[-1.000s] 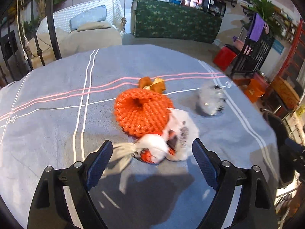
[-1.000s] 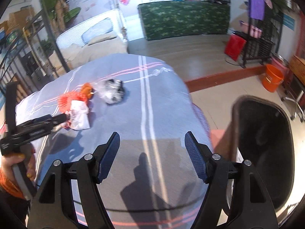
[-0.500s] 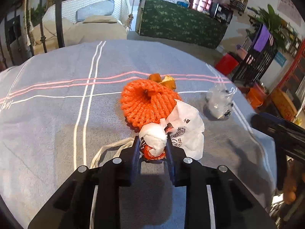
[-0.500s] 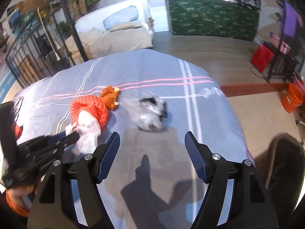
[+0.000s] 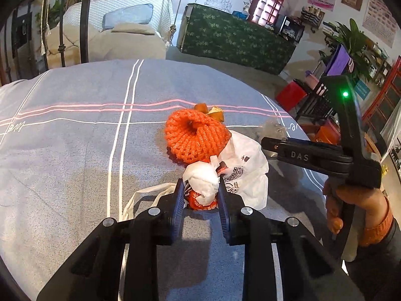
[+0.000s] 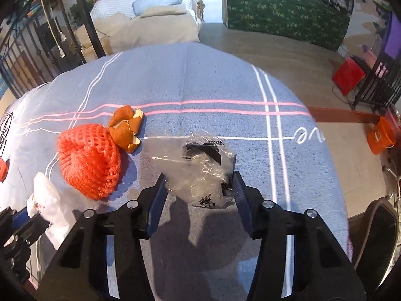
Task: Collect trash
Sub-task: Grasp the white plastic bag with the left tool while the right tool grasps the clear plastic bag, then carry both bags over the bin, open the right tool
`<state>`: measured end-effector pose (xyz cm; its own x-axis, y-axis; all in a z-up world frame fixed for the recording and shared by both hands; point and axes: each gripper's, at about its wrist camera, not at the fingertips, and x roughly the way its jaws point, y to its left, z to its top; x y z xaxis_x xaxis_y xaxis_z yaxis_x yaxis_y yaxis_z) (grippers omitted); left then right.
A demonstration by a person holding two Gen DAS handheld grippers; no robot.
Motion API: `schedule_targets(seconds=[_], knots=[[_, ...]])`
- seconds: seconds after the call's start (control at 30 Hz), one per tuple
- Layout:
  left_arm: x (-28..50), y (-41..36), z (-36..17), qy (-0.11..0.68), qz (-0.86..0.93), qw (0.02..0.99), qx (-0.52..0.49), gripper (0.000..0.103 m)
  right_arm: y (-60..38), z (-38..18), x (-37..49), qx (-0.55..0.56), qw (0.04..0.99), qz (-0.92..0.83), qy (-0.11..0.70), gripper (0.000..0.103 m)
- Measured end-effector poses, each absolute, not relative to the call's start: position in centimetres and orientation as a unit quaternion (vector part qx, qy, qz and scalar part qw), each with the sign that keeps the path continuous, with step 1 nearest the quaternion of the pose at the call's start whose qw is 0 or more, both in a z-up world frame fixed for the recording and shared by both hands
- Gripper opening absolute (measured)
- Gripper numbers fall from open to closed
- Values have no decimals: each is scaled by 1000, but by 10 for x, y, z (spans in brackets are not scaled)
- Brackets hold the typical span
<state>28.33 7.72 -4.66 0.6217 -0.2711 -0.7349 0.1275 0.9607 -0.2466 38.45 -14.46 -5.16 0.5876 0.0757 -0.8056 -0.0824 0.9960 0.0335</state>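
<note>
My left gripper [image 5: 199, 194] is shut on the knotted end of a white plastic bag [image 5: 240, 173] with red print, which rests on the grey striped tablecloth [image 5: 75, 150]. An orange foam fruit net [image 5: 194, 135] lies just beyond it, with orange peel [image 5: 210, 110] behind. In the right wrist view the net [image 6: 90, 160] and peel [image 6: 126, 128] lie left. My right gripper [image 6: 199, 188] is partly closed around a crumpled clear plastic bag [image 6: 200, 168] with black print; its pads touch or nearly touch the bag's sides.
A black bin [image 6: 376, 233] stands on the floor off the table's right edge. An orange bucket [image 6: 381, 135] and a red box [image 6: 348, 75] sit on the floor beyond. A white swing seat [image 5: 120, 32] stands behind the table.
My left gripper closed on the white bag's knot a second ago and holds it. My right gripper moved left to the clear bag and narrowed around it.
</note>
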Motion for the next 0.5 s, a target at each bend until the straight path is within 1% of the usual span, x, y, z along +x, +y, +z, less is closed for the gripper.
schedule_targets(seconds=[0.5], knots=[[254,31,-38,405,-150,900,-53,26,-186,-28,281,29,918,10,395,50]])
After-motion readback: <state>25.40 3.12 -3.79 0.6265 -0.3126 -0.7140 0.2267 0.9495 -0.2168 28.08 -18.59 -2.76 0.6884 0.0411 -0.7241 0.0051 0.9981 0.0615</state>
